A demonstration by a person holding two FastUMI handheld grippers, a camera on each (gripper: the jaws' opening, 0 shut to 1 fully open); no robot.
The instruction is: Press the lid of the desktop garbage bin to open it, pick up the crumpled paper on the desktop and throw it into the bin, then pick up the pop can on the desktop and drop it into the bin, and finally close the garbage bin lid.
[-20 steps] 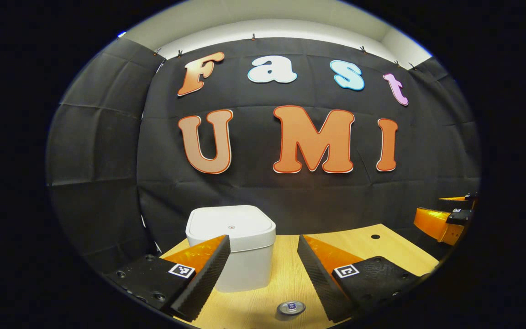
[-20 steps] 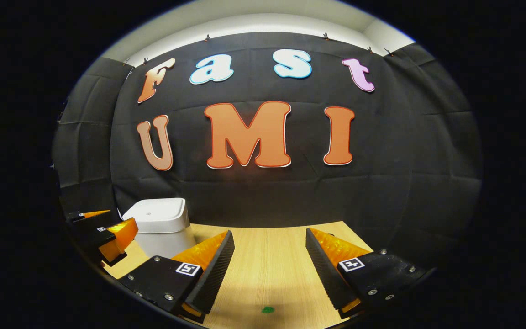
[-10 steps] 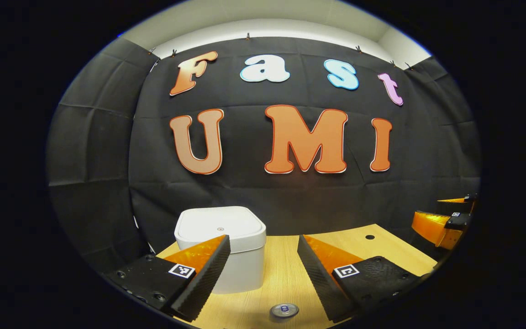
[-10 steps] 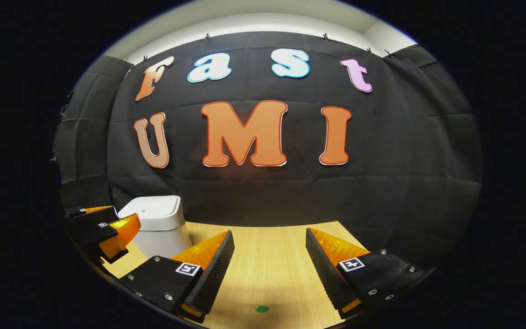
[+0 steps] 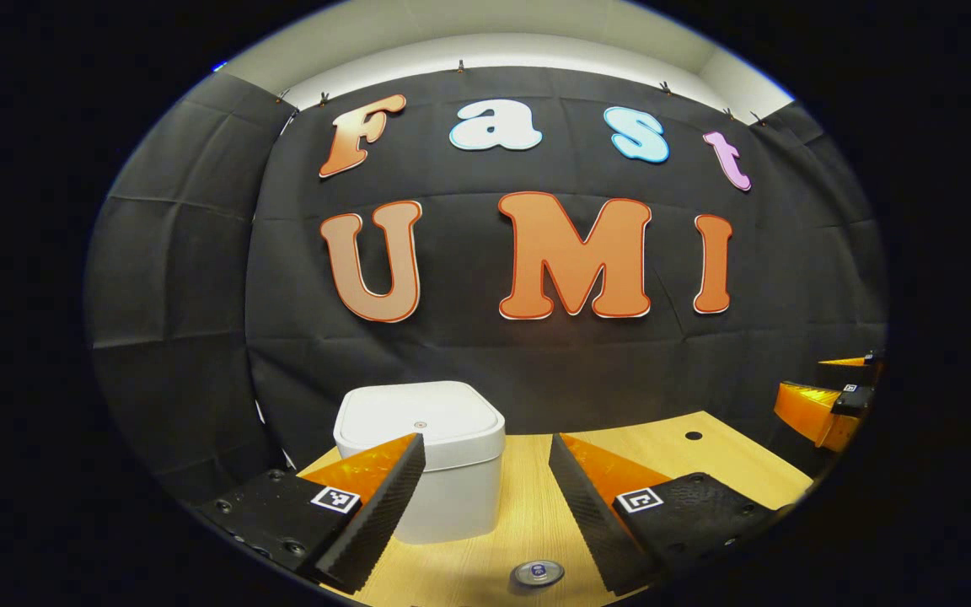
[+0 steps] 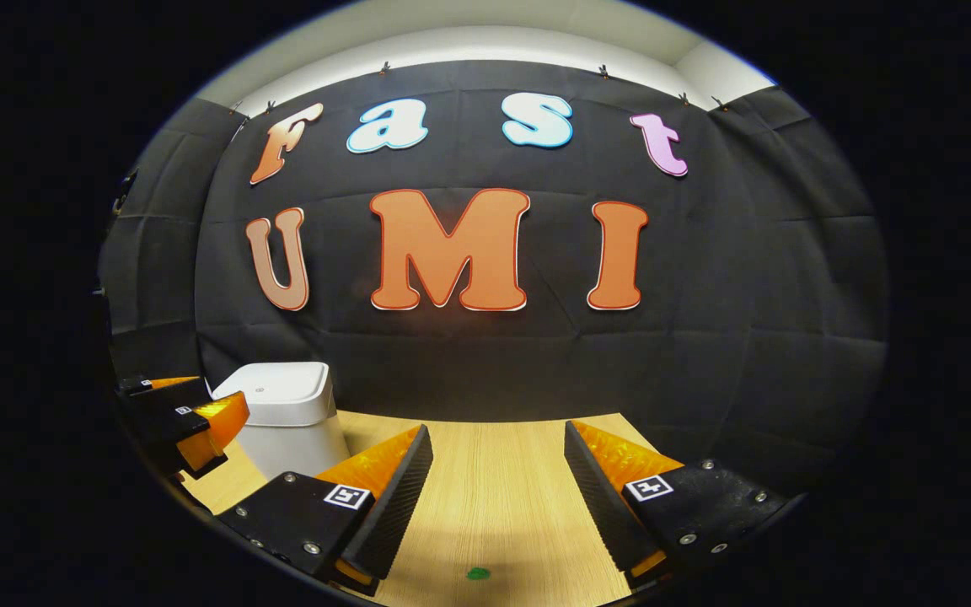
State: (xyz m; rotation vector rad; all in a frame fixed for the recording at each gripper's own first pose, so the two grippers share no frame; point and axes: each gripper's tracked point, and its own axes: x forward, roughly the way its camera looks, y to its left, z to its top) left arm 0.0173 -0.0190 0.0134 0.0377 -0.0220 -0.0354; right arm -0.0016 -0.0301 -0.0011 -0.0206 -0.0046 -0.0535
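The left tongs (image 5: pixel 486 480) are standing wide open above the wooden desk (image 5: pixel 705 459), and nothing is sitting between the two fingers. The right tongs (image 6: pixel 498 472) are wide open too, with only bare desk (image 6: pixel 494 472) showing between them.

In the left gripper view, the white garbage bin (image 5: pixel 452 485) is sitting on the desk near the back edge, close to the black cloth wall. Its lid (image 5: pixel 418 417) is lying flat and closed on top. The left finger of the left tongs is covering part of the bin's front. The pop can (image 5: pixel 537 572) is standing near the front edge of the desk, and its shiny round top is peeking up between the fingers of the left tongs, low down. The can and the bin are apart. A small dark hole (image 5: pixel 693 436) is showing in the desk toward the back right corner. The right tongs (image 5: pixel 831 396) are hanging far off at the right side.

In the right gripper view, the bin (image 6: pixel 292 421) is sitting toward the back left of the desk with its lid (image 6: pixel 275 384) shut. The left tongs (image 6: pixel 178 413) are hanging just beside it at the left side. A little green dot (image 6: pixel 477 573) is lying on the desk near the front edge, between the fingers of the right tongs
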